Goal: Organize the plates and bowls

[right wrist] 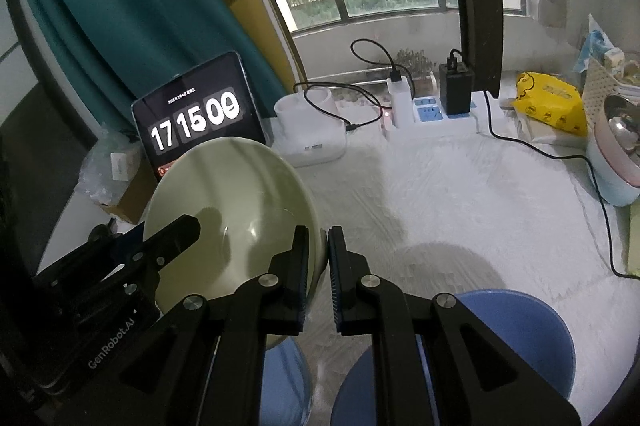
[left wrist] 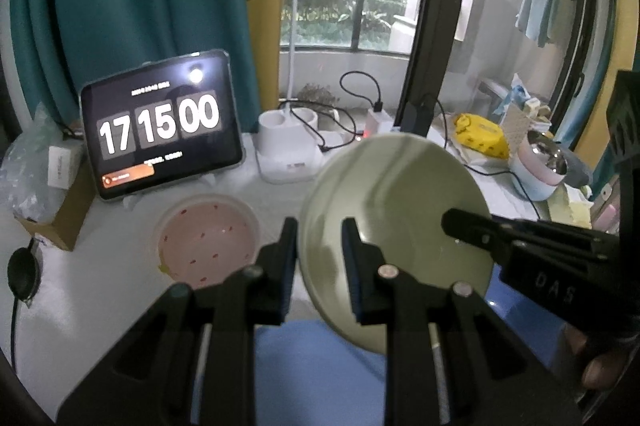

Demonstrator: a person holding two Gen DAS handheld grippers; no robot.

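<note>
A pale green bowl point(left wrist: 400, 186) hangs tilted above the table, held by both grippers. My left gripper point(left wrist: 320, 226) is shut on its left rim, one finger inside and one outside. My right gripper point(right wrist: 318, 234) is shut on the opposite rim of the green bowl point(right wrist: 232, 186). In the left wrist view one finger of the right gripper point(left wrist: 464, 222) lies inside the bowl. A pink bowl point(left wrist: 208, 242) with red specks sits on the table to the left. A blue dish point(left wrist: 312, 366) lies under the green bowl. Another blue bowl point(right wrist: 520, 338) sits to the right.
A tablet showing a clock point(left wrist: 160, 130) leans at the back left beside a cardboard box point(left wrist: 68, 210). A white lamp base point(left wrist: 288, 146), a power strip with cables point(right wrist: 432, 114), a yellow pack point(right wrist: 552, 102) and a pink-and-white pot point(right wrist: 616, 154) line the back and right.
</note>
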